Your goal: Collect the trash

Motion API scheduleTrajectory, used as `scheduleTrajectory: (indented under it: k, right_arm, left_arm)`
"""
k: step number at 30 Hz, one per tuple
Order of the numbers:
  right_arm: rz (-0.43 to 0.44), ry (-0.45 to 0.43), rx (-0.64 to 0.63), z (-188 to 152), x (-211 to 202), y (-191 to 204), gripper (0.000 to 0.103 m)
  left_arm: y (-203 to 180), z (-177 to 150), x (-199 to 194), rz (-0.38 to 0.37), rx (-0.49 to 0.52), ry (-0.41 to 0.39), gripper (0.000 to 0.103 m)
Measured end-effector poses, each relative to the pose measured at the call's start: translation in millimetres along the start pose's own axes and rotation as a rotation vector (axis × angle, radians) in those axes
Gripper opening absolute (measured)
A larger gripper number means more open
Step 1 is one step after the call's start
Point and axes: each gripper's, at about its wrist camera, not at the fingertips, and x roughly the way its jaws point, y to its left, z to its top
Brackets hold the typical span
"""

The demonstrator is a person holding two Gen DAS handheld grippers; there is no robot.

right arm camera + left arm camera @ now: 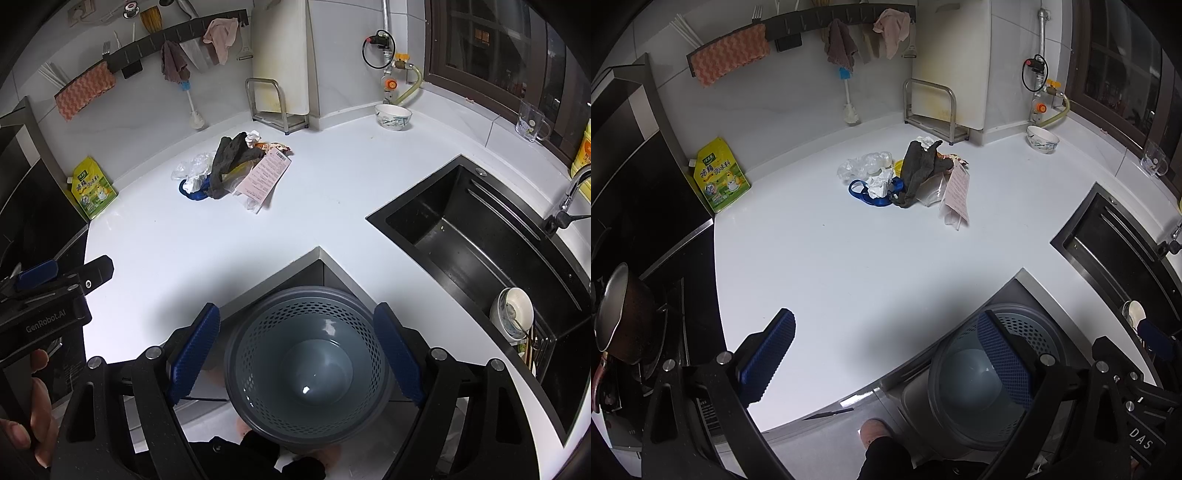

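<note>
You are holding both claws, left claw (886, 354) and right claw (297, 354), spread apart over the worktop (207, 236) corner edge; trash pile (231, 170) is lying well beyond bare surface, grey bin (306, 369) sitting empty below.

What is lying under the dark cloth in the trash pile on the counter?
Under the dark cloth show a blue strap, crumpled white paper, clear plastic and a pink printed sheet. Anything beneath its middle is covered.

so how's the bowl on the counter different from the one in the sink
The counter bowl stands upright by the wall, empty as far as visible, white with a blue pattern. The sink bowl lies tipped on its side among utensils inside the black sink, looking plain and used. Both are small and whitish.
</note>
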Motion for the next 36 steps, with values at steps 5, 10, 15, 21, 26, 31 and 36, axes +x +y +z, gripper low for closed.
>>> scheduleTrajectory:
  k: [5, 10, 15, 21, 26, 31, 36]
  right_arm:
    - [-0.002, -0.005, 0.001, 2.2, -1.7, 1.2, 0.081]
    - [-0.002, -0.009, 0.001, 2.5, -3.3, 0.9, 0.081]
    - [-0.001, -0.010, 0.001, 2.5, -3.7, 1.2, 0.081]
    - [-0.002, -0.011, 0.001, 0.7, -3.4, 1.3, 0.081]
    - [-0.004, -0.015, -0.002, 1.1, -5.3, 1.9, 0.081]
    - [-0.004, -0.016, -0.004, 0.6, -7.2, 3.3, 0.081]
    - [-0.003, -0.016, -0.004, -0.1, -7.3, 3.7, 0.081]
  left_arm:
    - [1.9, 2.1, -3.1, -0.001, 0.000, -0.003, 0.097]
    - [1.1, 1.3, -3.1, 0.000, -0.001, -0.003, 0.097]
    - [0.6, 0.1, -2.8, 0.000, 0.000, -0.004, 0.097]
    - [0.9, -0.1, -3.7, 0.002, -0.001, -0.005, 0.097]
    - [6.8, 1.0, -5.9, 0.001, -0.006, -0.007, 0.097]
    - [7.7, 0.5, -6.4, 0.000, -0.005, -0.006, 0.097]
    - [7.0, -0.3, -6.4, 0.001, -0.006, -0.008, 0.097]
